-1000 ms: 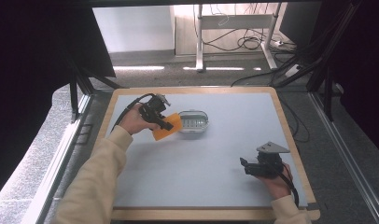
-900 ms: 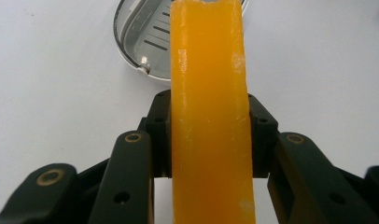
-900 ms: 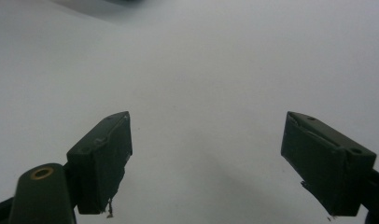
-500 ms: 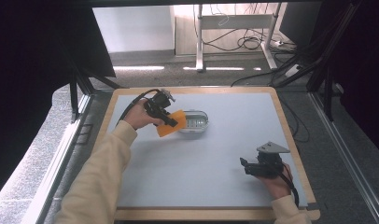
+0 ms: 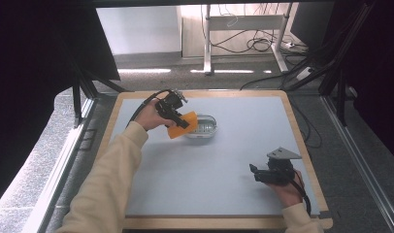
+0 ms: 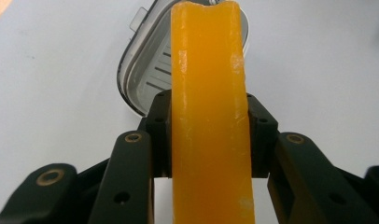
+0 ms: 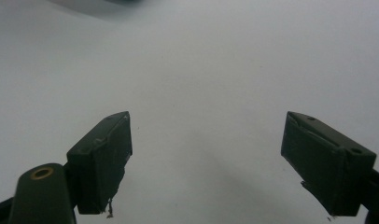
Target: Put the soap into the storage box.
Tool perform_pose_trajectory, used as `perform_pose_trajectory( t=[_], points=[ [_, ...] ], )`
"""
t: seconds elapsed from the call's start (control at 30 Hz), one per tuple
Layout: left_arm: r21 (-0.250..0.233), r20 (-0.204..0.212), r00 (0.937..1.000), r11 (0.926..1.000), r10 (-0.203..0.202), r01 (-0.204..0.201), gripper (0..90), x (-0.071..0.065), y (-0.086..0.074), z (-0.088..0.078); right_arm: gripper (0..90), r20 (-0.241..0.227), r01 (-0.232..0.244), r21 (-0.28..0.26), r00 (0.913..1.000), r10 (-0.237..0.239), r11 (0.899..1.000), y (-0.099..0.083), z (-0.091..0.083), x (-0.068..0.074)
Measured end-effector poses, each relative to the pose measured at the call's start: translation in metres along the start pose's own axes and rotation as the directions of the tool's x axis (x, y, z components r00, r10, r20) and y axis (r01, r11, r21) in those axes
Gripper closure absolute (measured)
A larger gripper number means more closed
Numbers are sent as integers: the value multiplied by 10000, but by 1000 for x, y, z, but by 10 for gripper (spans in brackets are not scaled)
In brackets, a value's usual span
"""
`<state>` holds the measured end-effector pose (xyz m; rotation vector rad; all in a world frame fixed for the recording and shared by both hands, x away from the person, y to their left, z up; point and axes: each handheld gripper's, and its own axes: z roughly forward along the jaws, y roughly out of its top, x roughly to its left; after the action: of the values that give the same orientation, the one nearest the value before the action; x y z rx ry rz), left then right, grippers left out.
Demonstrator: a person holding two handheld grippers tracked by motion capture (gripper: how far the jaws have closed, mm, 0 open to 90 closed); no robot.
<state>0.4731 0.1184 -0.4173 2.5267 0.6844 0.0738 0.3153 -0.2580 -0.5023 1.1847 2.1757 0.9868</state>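
Left claw (image 5: 183, 121) grips orange slab (image 5: 181, 124) over tray (image 5: 205, 127).

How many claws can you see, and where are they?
2. The left claw is near the far left of the table, shut on an orange soap bar beside a clear dish. The right claw is near the front right, open and empty.
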Motion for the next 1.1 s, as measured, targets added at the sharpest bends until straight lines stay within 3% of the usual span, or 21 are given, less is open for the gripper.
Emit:
perform_pose_trajectory(
  t=[0.63,1.1],
  points=[
    [-307,131,9986,9983,508,-504,625,13,20,4,168,56,28,53,10000,-29,10000,0,0,0],
    [-391,395,9901,9903,1348,-1333,626,17,37,16,168,50,50,138,10000,-51,9999,-1,2,1]
  ],
)
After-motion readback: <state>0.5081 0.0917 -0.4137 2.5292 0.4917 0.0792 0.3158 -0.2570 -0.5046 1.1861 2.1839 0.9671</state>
